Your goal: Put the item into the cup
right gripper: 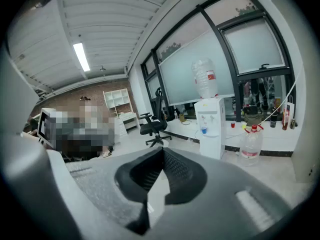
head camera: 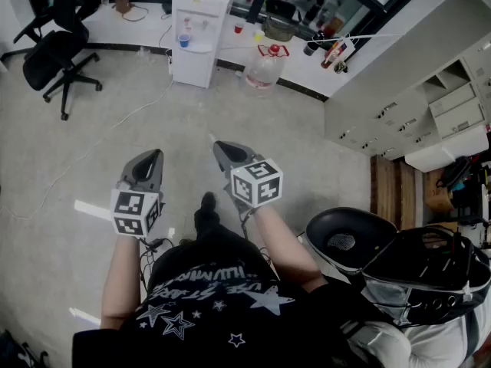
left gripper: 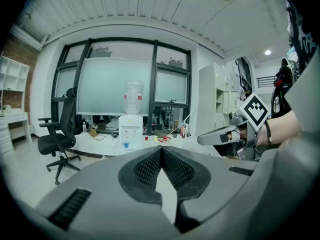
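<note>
I see no item in either gripper and none near them. Both grippers are held out over the bare grey floor [head camera: 92, 190] in the head view. My left gripper [head camera: 156, 156] has its jaws shut, pads touching, with nothing between them. To its right, my right gripper [head camera: 218, 147] is also shut and empty. In the left gripper view the right gripper [left gripper: 205, 140] shows from the side at the right. The only cups in sight are small and far off: a blue cup [head camera: 183, 41] on the water dispenser and a red cup [head camera: 239, 27] on the ledge behind it.
A white water dispenser [head camera: 199, 33] stands ahead by the window ledge, with a large water bottle [head camera: 263, 69] on the floor beside it. A black office chair [head camera: 57, 48] is at the far left. A black seat [head camera: 349, 240] and white cabinets [head camera: 453, 106] lie to the right.
</note>
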A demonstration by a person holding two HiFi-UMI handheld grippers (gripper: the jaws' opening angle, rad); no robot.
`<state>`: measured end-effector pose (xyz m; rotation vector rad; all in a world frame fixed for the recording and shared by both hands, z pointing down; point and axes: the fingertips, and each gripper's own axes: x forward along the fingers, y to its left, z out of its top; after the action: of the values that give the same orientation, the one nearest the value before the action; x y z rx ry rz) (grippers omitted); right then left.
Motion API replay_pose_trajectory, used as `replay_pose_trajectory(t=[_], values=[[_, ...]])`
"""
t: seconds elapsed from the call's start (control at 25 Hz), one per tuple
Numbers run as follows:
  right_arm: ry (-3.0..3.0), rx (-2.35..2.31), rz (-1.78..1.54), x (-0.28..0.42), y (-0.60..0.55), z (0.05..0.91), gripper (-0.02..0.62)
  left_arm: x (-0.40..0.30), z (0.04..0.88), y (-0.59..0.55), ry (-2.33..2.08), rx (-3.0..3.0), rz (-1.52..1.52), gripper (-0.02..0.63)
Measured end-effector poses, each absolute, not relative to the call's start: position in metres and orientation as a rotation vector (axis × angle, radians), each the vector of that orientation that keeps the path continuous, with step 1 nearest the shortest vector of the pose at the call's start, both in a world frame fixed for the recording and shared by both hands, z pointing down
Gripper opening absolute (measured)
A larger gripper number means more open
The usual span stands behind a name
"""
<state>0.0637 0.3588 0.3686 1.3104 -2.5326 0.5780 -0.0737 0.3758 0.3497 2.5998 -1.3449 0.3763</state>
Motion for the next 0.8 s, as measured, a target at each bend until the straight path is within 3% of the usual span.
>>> replay_pose_trajectory(t=[0.8], values=[[-2.541,1.303,0.591,0.065,0.396,0.375,0.000,-0.075,0.361,0.412,-1.322,2.599,0.402,0.006]])
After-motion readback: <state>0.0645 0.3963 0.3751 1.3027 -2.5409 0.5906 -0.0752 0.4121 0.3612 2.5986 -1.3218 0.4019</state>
